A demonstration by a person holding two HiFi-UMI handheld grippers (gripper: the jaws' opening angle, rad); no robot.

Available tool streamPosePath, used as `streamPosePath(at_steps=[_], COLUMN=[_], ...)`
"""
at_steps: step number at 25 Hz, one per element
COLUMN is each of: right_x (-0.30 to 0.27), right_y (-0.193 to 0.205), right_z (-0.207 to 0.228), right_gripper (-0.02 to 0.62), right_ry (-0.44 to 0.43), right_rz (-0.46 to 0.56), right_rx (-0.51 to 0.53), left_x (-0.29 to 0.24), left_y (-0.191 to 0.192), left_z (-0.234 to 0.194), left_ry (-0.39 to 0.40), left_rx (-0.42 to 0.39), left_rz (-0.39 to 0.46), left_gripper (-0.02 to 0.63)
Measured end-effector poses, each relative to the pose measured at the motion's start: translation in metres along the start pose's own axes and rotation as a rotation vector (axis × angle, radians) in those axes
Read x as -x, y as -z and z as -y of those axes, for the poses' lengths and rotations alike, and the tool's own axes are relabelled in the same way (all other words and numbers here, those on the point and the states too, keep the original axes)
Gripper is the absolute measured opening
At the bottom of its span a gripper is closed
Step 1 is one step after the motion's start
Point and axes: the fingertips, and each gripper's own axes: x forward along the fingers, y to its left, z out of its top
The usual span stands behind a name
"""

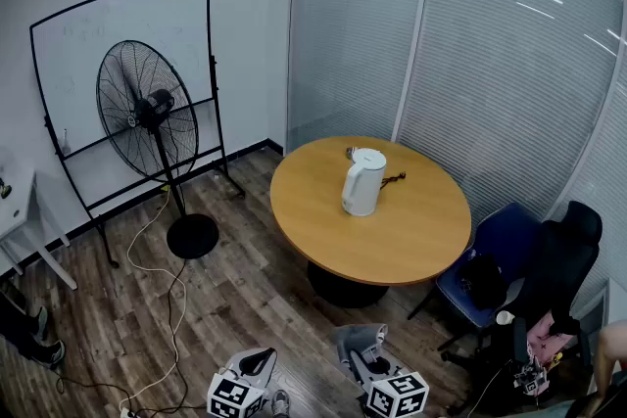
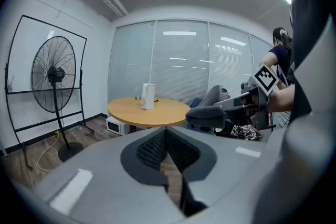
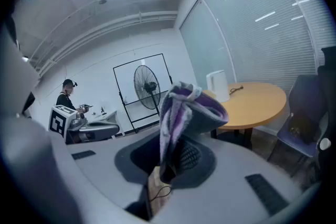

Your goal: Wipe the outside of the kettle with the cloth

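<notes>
Gripping purple-grey cloth (image 3: 186, 110) in right claw (image 3: 170, 157), left claw (image 2: 166, 136) pressed together — white kettle (image 1: 362, 181) on round table (image 1: 411, 245)

White kettle (image 1: 362, 181), tan table (image 1: 416, 245), purple-grey cloth (image 3: 185, 110), black fan (image 1: 147, 110)

Head view's bottom edge chops off my left gripper (image 1: 253, 369) and right gripper (image 1: 364, 348). That dark squiggle (image 1: 393, 179) beside the kettle (image 1: 362, 181), near the table's (image 1: 411, 235) far edge: too small for me to call. The cloth's (image 3: 181, 113) lower end disappears between the right jaws.

One kettle (image 1: 362, 183), one cloth (image 3: 181, 113), one fan (image 1: 147, 110)
</notes>
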Motion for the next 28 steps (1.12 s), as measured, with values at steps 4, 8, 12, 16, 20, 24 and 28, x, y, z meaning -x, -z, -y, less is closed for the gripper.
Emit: streamPosePath(at_steps=[4, 8, 12, 16, 20, 24, 28], right_x=[-0.002, -0.009, -0.023, -0.044, -0.068, -0.094, -0.114], right_y=[-0.005, -0.010, -0.018, -0.032, -0.049, -0.066, -0.071], right_z=[0.003, 0.001, 0.001, 0.011, 0.018, 0.021, 0.025], right_gripper=[0.041, 0.041, 0.041, 0.041, 0.041, 0.041, 0.041], right_ry=[0.005, 0.006, 0.005, 0.043, 0.083, 0.124, 0.156], right_rz=[0.012, 0.018, 0.040, 0.059, 0.092, 0.122, 0.132], right_rx=[-0.004, -0.005, -0.030, -0.058, -0.090, -0.092, -0.122], left_x=[-0.007, -0.013, -0.027, -0.048, -0.063, -0.078, -0.093], left_y=[-0.003, -0.010, -0.015, -0.023, -0.037, -0.049, -0.054], left_z=[0.002, -0.003, -0.016, -0.037, -0.058, -0.084, -0.106], left_ry=[0.004, 0.028, 0.054, 0.094, 0.141, 0.188, 0.221], left_rx=[-0.006, -0.011, -0.010, -0.023, -0.009, -0.034, -0.057], left_rz=[0.018, 0.025, 0.063, 0.100, 0.110, 0.113, 0.100], left_gripper=[0.011, 0.011, 0.011, 0.017, 0.185, 0.190, 0.190])
